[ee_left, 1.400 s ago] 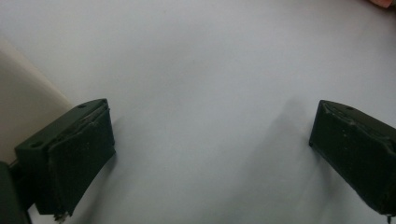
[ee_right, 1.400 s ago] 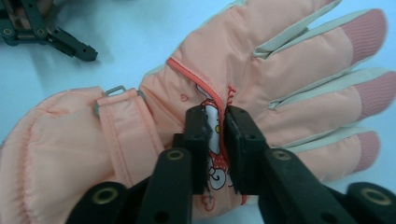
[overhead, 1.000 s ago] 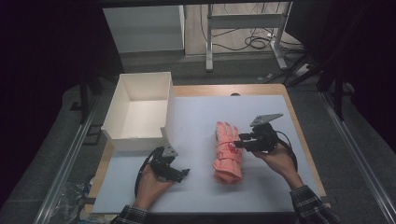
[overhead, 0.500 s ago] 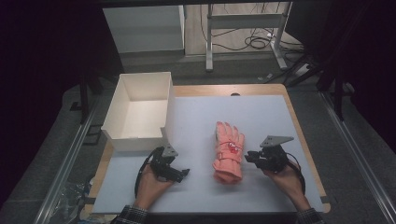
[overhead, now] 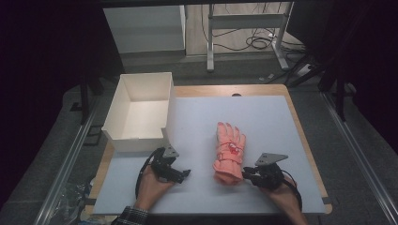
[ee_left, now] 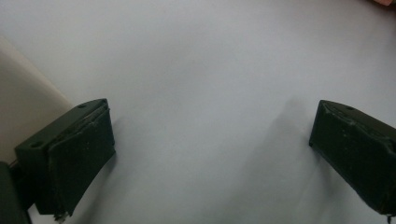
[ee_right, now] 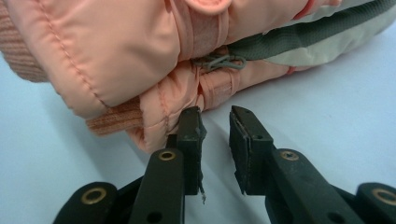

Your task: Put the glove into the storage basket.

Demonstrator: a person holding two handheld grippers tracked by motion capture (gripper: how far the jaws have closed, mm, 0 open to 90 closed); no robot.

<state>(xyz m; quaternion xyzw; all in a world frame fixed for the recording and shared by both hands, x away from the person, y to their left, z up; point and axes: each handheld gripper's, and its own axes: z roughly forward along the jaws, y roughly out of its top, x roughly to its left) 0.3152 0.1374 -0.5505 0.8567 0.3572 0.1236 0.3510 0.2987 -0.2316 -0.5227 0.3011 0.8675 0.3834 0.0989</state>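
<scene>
On the table [overhead: 281,117], a pink glove [overhead: 229,152] lies right of centre, fingers pointing away, near a white box [overhead: 141,112]. Right gripper [overhead: 247,175], jaws slightly parted and empty, sits at the glove's cuff; left gripper [overhead: 184,174] rests wide open, holding nothing.

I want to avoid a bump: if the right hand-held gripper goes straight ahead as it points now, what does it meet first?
Most likely the pink glove: the right hand-held gripper points at its cuff end, already close, nothing between them.

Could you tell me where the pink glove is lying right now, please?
In the high view, the pink glove lies on the grey mat, right of the white box, its cuff just beside the right gripper.
</scene>
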